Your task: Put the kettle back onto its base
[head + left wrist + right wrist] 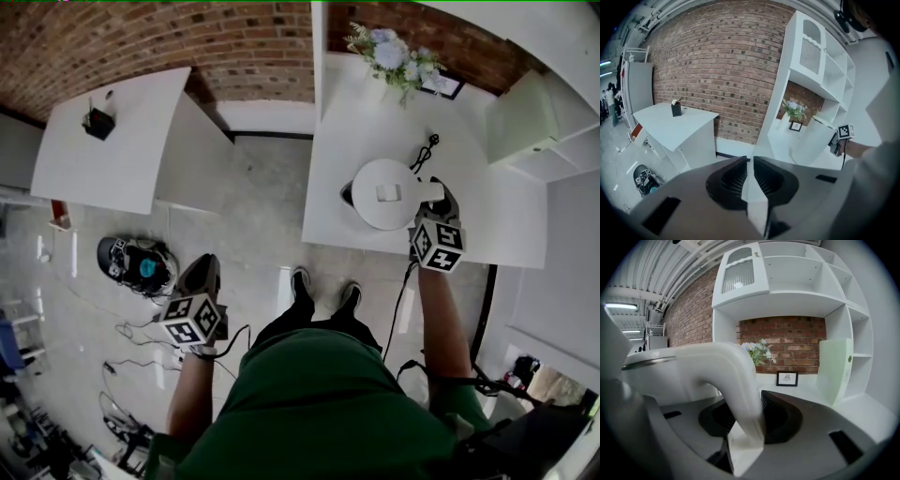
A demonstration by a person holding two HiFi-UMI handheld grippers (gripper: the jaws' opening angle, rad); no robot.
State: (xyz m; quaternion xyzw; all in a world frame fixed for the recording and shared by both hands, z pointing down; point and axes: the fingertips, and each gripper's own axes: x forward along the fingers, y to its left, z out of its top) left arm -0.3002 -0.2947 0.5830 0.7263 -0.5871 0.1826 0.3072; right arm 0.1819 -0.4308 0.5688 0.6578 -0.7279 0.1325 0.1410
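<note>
Left gripper [750,164]: fingers drawn together, nothing between them; low over the floor, well apart from the table [342,122].
Right gripper [746,416]: fingers clenched on the kettle handle [733,376].
Kettle [382,192]: white, upright, lid shut, over the table's near part; contents hidden; cannot tell whether it rests.
Cord [427,150]: just behind the kettle.
Flowers [392,54]: table's far end.
</note>
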